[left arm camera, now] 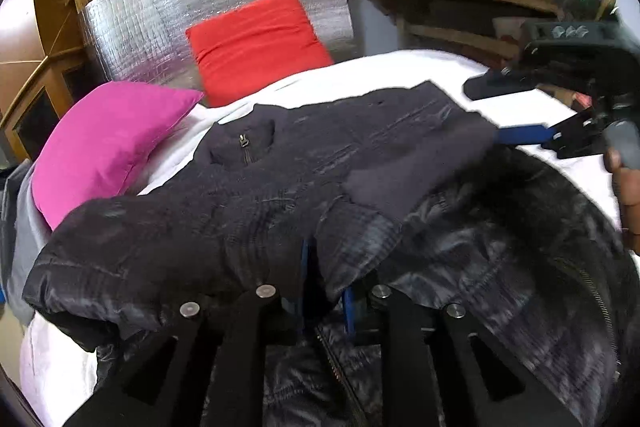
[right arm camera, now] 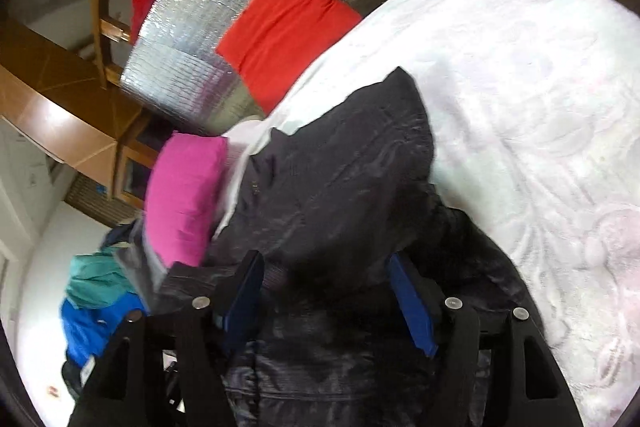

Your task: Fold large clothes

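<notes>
My left gripper point(left arm camera: 324, 287) has black linkage arms with round silver pins at the joints, and thin blue pads on the fingers. My right gripper point(right arm camera: 328, 291) is built the same: black frame, silver pins, wide blue pads point(right arm camera: 412, 307), and a grey handle.

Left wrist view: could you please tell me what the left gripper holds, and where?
The left gripper pinches the dark jacket by a bunched fold; which edge, I cannot tell.

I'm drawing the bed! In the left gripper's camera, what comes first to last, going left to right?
Pink pillow → red pillow → black jacket → right gripper.
</notes>
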`<state>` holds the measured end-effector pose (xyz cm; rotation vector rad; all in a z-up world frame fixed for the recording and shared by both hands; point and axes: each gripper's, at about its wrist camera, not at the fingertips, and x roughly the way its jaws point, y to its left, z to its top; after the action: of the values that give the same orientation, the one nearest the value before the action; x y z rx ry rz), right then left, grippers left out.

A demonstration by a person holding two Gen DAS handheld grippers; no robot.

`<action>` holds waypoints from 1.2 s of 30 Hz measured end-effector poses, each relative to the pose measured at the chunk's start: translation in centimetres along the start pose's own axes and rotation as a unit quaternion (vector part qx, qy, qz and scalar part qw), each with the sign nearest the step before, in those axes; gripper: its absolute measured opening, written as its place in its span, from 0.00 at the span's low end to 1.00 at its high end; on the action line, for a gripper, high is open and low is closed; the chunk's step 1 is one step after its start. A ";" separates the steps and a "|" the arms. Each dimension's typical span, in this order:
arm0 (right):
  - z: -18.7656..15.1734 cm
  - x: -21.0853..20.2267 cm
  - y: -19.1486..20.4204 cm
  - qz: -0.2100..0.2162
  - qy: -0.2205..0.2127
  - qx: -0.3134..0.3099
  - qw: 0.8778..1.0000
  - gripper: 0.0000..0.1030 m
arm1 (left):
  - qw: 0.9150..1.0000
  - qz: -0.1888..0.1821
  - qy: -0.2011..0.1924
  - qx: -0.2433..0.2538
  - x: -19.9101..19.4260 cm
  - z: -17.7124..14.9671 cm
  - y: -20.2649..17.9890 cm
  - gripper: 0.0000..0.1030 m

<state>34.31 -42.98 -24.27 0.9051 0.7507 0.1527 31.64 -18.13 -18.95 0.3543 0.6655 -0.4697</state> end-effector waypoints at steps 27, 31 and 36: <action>-7.9 6.5 5.8 -0.072 0.133 -0.136 0.979 0.10 | 0.948 0.115 0.013 -0.296 -2.4 -4.2 20.6 0.68; -7.0 3.3 9.2 -0.065 0.047 -0.207 0.975 0.08 | 0.948 0.125 -0.018 -0.294 -4.1 -3.9 21.1 0.68; -2.5 1.2 10.1 -0.100 -0.073 -0.211 0.970 0.08 | 0.944 0.133 -0.017 -0.303 -3.5 -3.8 22.4 0.68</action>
<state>35.47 -34.54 -18.24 0.4271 0.6355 0.0634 38.91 3.42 -15.78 -0.1480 0.6832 0.0008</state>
